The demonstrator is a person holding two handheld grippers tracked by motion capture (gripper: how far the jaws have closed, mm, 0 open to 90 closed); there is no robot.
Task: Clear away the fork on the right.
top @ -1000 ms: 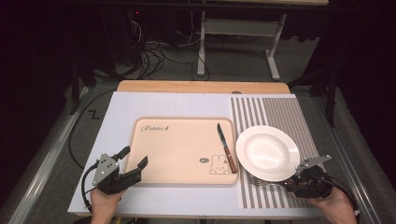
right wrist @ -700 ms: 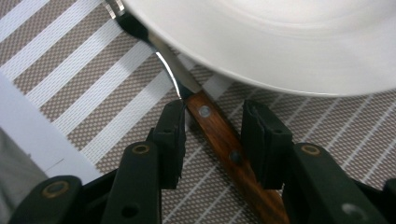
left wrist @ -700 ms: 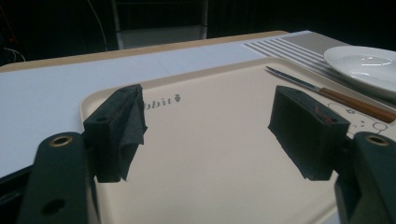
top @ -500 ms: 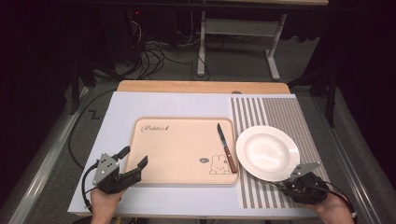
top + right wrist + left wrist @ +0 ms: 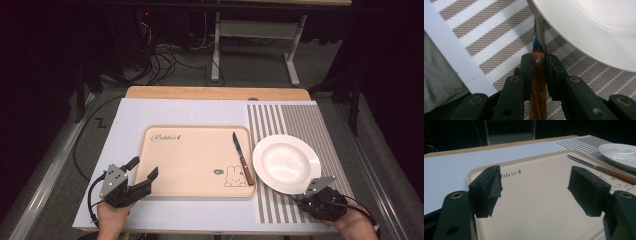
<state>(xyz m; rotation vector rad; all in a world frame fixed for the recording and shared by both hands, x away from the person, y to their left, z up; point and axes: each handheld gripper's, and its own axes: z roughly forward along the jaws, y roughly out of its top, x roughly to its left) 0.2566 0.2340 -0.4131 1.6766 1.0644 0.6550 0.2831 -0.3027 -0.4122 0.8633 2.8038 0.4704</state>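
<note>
- dark room beyond; a pale table top (image 5: 185, 107) carries a white sheet with a brown-and-white striped placemat (image 5: 295, 120) on its right side.
- cream rectangular plastic tray (image 5: 190, 160) printed with a rabbit drawing lies at the centre of the table; a steel-bladed knife with a brown wooden handle (image 5: 242, 159) rests along the tray's right edge.
- round white ceramic plate (image 5: 286, 163) sits on the placemat, just beside the tray; seen in the right gripper view (image 5: 594, 27), its rim lies just ahead of the jaws.
- right gripper (image 5: 539, 63), held in a hand at the near right corner of the table (image 5: 320, 200), has its jaws closed in against a wooden-handled utensil (image 5: 537, 82) with two rivets; the jaws have just been closing, and the handle stands between the pads. its dark metal neck runs forward to the plate's rim, and its far end is hidden there.
- left gripper (image 5: 132, 180), held at the near left corner of the tray, has its jaws wide apart with nothing between them; in the left gripper view (image 5: 536, 187) they hover over the tray's bare surface.
</note>
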